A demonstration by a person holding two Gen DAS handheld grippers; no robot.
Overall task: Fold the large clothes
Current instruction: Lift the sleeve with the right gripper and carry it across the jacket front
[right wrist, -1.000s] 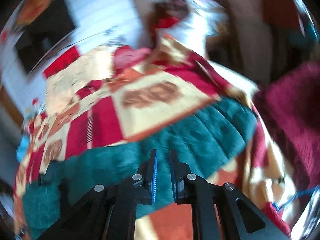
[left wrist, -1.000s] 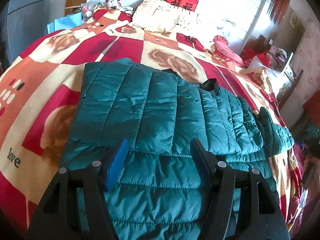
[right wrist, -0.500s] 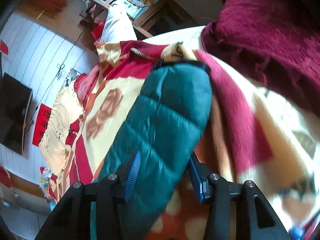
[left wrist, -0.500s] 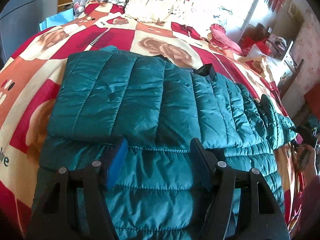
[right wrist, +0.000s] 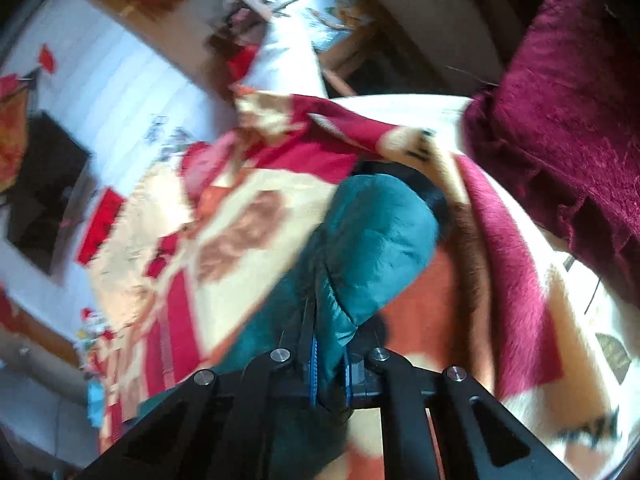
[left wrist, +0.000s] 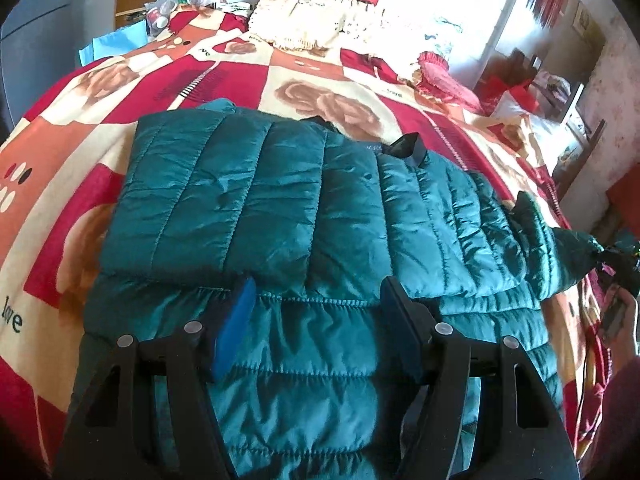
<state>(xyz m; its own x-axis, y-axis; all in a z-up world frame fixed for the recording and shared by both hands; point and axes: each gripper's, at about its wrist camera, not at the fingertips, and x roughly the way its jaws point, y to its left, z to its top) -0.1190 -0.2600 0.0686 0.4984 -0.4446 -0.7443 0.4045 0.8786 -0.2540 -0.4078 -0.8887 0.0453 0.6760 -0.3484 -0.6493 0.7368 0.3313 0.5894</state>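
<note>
A teal quilted puffer jacket (left wrist: 304,216) lies spread on the bed, its left sleeve folded across the body. My left gripper (left wrist: 316,308) is open and hovers just above the jacket's lower middle, holding nothing. The jacket's right sleeve (left wrist: 568,248) stretches to the right edge of the bed. In the blurred right wrist view my right gripper (right wrist: 330,364) is shut on that teal sleeve (right wrist: 372,252), pinching the fabric between its blue pads; the sleeve end bulges ahead of the fingers.
The bed has a red, cream and orange rose-patterned blanket (left wrist: 312,76). A cream fringed cloth (left wrist: 320,16) and a pink cushion (left wrist: 444,76) lie at the far end. A dark red velvet sleeve (right wrist: 560,112) is at the right. Furniture stands beyond the bed's right side.
My right gripper has closed on the teal sleeve it straddled half a second ago. My left gripper has drawn back slightly over the jacket and stays open.
</note>
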